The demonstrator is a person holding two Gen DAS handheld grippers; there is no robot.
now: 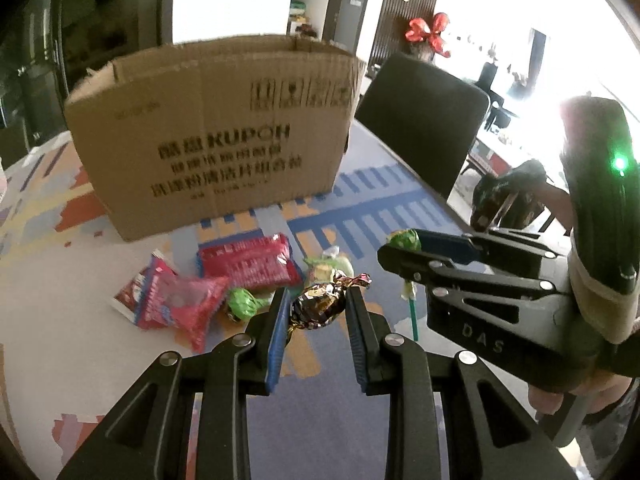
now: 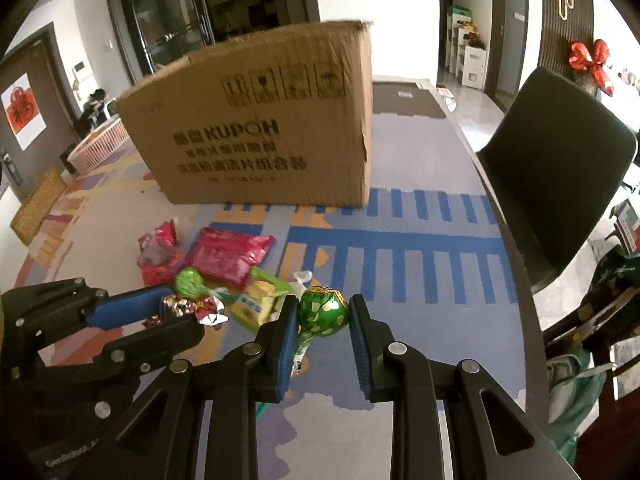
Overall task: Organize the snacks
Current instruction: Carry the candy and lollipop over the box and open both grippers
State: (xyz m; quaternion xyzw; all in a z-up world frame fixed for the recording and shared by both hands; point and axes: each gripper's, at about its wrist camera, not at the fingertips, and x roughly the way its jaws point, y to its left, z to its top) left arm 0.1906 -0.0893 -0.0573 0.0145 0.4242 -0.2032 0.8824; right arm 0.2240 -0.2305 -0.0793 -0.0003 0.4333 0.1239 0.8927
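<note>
Snacks (image 1: 248, 266) scattered on the bench (image 1: 60, 360) before an open cardboard box (image 1: 216, 136): red packets, green lollipop (image 1: 240, 304), yellow-green pouch (image 2: 260, 300). Left gripper (image 1: 318, 306), jaws clamped on a foil-wrapped candy (image 1: 318, 307), raised off the bench. Right gripper (image 2: 324, 312), jaws closed on a green lollipop head (image 2: 324, 311), stick hanging below. Black chair (image 2: 560, 176) beside the bench.

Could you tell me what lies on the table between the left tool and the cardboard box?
The left wrist view shows the red snack packet between the left tool and the cardboard box.
</note>
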